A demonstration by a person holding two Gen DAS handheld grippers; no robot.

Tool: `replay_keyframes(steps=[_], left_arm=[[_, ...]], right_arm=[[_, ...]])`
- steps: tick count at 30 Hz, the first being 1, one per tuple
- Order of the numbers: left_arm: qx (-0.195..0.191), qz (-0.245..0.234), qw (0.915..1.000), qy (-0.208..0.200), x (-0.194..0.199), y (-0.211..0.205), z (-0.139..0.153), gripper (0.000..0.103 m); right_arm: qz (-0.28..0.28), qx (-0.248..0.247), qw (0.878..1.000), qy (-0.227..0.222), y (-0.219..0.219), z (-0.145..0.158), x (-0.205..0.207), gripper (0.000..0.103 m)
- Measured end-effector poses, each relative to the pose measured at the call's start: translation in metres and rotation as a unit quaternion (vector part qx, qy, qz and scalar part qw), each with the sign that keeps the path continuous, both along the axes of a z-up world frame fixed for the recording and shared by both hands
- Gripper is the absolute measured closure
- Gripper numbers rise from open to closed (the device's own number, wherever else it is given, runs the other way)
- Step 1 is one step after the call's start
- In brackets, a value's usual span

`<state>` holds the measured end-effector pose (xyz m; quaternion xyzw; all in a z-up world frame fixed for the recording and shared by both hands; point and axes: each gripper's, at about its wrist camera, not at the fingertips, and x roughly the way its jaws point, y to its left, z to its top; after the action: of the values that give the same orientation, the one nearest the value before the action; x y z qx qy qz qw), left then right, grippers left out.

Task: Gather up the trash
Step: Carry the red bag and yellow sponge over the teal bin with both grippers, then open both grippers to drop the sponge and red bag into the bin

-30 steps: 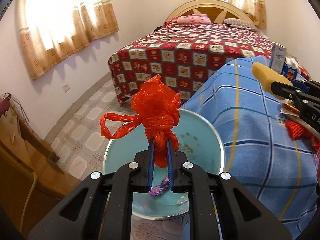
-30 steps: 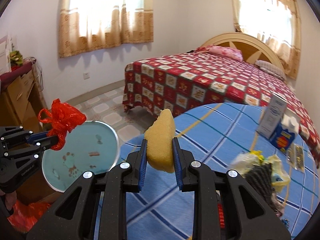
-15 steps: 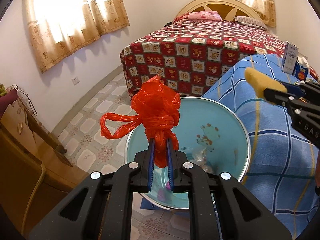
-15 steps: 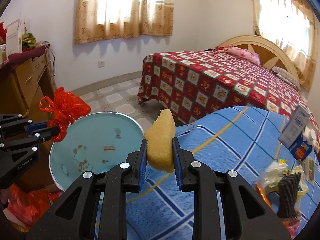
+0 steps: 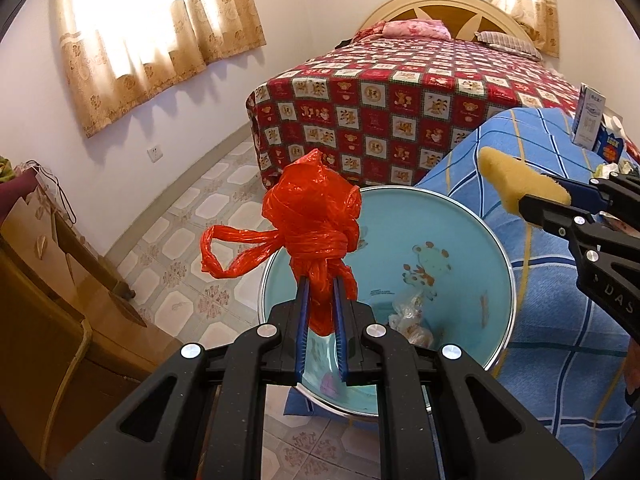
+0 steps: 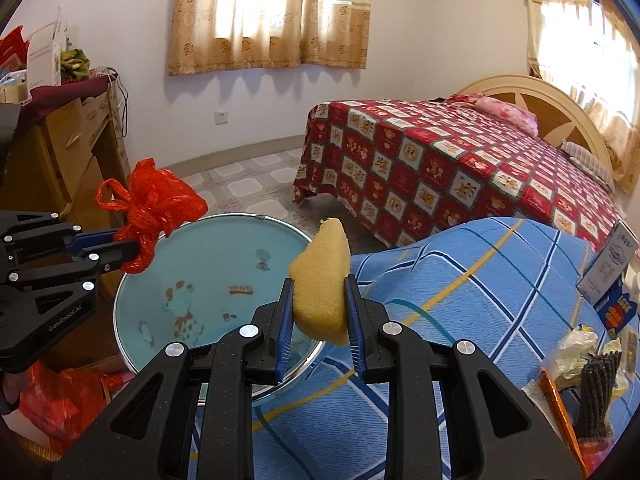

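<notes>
My left gripper (image 5: 320,304) is shut on a knotted red plastic bag (image 5: 316,216) and holds it above the near-left rim of a light blue basin (image 5: 440,240). The basin holds a few scraps, among them a clear wrapper (image 5: 408,316). My right gripper (image 6: 318,304) is shut on a yellow sponge piece (image 6: 322,280), above the basin's right rim (image 6: 264,218) next to the blue checked table cloth (image 6: 460,280). In the right wrist view the left gripper (image 6: 132,250) with the red bag (image 6: 154,208) is over the basin's left rim. The sponge (image 5: 516,188) shows in the left wrist view too.
More trash lies on the cloth at the right: crumpled wrappers (image 6: 576,348), a dark brush-like thing (image 6: 600,392), a blue carton (image 6: 616,312) and a white box (image 6: 608,268). A bed with a red quilt (image 6: 460,164) stands behind. A wooden dresser (image 6: 68,152) stands left. A red bag (image 6: 60,400) lies on the floor.
Both grippers have moved left toward the basin, which now sits more central and larger in both views. Each grip is unchanged.
</notes>
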<state>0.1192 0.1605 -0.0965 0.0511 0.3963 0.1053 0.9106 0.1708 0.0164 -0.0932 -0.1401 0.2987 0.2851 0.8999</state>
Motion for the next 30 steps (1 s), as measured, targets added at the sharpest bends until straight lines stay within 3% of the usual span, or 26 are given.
replay_keyframes(steps=[16, 18, 20, 21, 22, 25, 28, 30], left_arm=[[-0.004, -0.001, 1.0, 0.002, 0.002, -0.003, -0.003, 0.091], [-0.008, -0.003, 1.0, 0.001, 0.002, -0.006, -0.004, 0.086], [-0.011, 0.003, 0.9999, -0.003, 0.001, -0.006, -0.004, 0.061], [-0.01, 0.005, 0.9999, -0.007, 0.0, -0.007, -0.003, 0.05], [-0.005, 0.005, 0.9999, -0.009, -0.001, -0.009, -0.003, 0.05], [-0.008, 0.003, 0.9999, -0.009, -0.001, -0.011, -0.003, 0.048], [-0.001, 0.006, 0.9999, -0.012, -0.003, -0.014, -0.003, 0.03], [-0.001, 0.007, 0.9999, -0.011, -0.003, -0.014, -0.004, 0.028]], right_arm=[[0.014, -0.007, 1.0, 0.001, 0.008, -0.004, -0.003, 0.078], [0.02, -0.008, 1.0, 0.005, 0.01, -0.006, -0.003, 0.077], [0.028, -0.006, 1.0, 0.01, 0.011, -0.007, -0.003, 0.06], [0.027, -0.003, 1.0, 0.008, 0.011, -0.007, -0.004, 0.042], [0.024, -0.001, 1.0, 0.003, 0.01, -0.007, -0.004, 0.039], [0.021, 0.0, 1.0, 0.007, 0.008, -0.009, -0.004, 0.038], [0.016, 0.002, 1.0, 0.007, 0.005, -0.008, -0.005, 0.035], [0.011, 0.004, 1.0, 0.005, 0.001, -0.008, -0.006, 0.032]])
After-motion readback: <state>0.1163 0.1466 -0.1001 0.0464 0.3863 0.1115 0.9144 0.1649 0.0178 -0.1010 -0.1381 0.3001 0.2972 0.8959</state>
